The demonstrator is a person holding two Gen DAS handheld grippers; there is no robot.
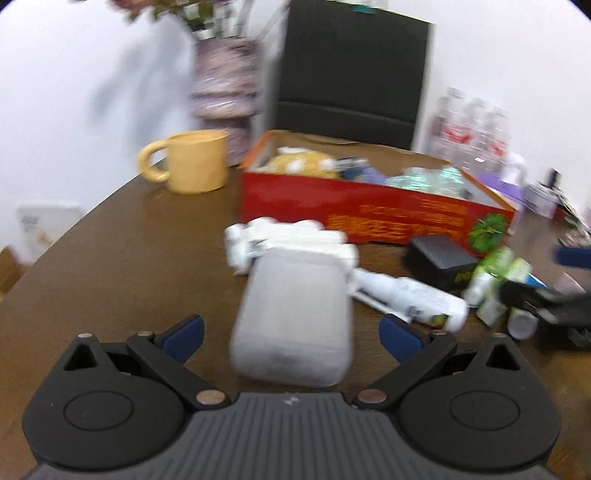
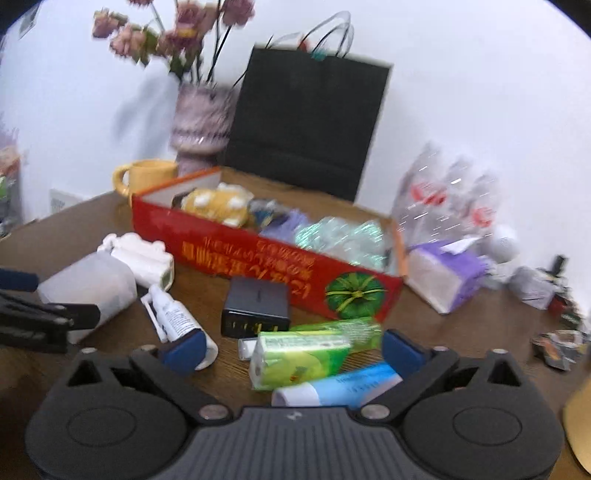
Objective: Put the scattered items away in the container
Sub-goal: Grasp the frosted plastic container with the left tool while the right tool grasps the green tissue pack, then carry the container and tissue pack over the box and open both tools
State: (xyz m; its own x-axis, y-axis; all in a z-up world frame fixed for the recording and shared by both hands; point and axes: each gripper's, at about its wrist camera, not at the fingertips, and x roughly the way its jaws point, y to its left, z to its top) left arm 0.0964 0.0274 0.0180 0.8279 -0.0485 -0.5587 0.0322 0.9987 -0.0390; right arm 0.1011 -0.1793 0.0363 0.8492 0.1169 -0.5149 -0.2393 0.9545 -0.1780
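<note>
2 claws gape: left [image 1: 291, 332] around grey jar [image 1: 291, 317], right [image 2: 291, 350] around green carton [image 2: 299, 360].

A yellow mug [image 2: 146, 178] sits at left of centre, beside a patterned vase [image 2: 201, 127] of pink flowers [image 2: 173, 33]. A black paper bag [image 2: 308, 125] stands upper centre; bottled water [image 2: 448, 203] and a purple tissue pack [image 2: 445, 273] sit at right.
</note>
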